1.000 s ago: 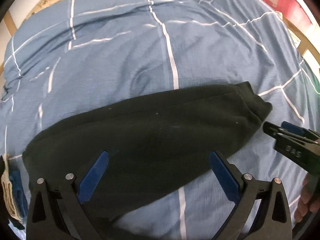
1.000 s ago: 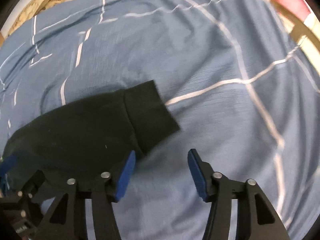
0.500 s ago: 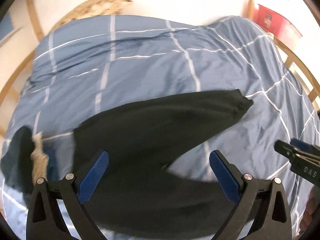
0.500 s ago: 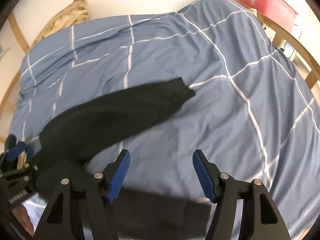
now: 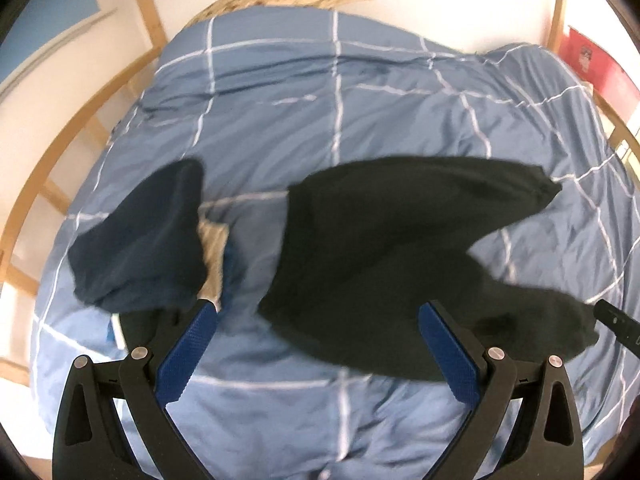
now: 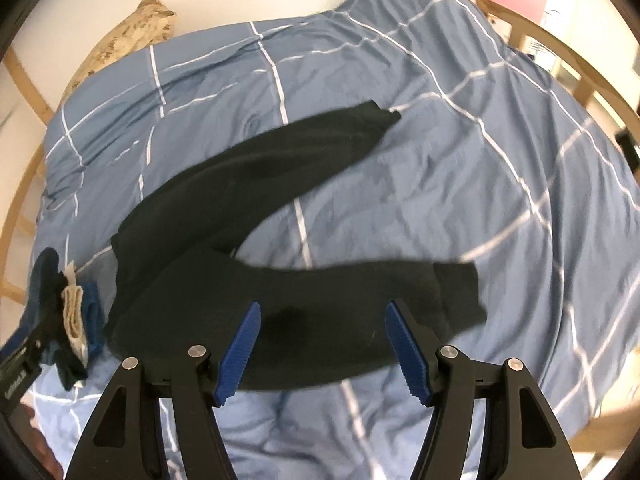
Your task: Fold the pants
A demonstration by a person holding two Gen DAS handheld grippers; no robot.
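Black pants [image 5: 380, 248] lie spread on the blue checked bedcover [image 5: 320, 100], their two legs splayed apart toward the right. In the right wrist view the pants [image 6: 248, 208] show one leg reaching to the far right and the other leg's cuff [image 6: 456, 296] lying nearer. My left gripper [image 5: 320, 352] is open and empty, held above the near edge of the pants. My right gripper [image 6: 322, 352] is open and empty, above the near leg.
A pile of folded clothes, dark blue on top with a beige piece, [image 5: 140, 248] lies left of the pants; it also shows in the right wrist view [image 6: 68, 312]. A wooden bed frame [image 5: 48, 168] rings the bed. A red box [image 5: 592, 60] stands at the far right.
Both grippers have pulled back and risen from close over the pants. The pants now lie with both legs spread apart in view, and the pile at the left has come into sight.
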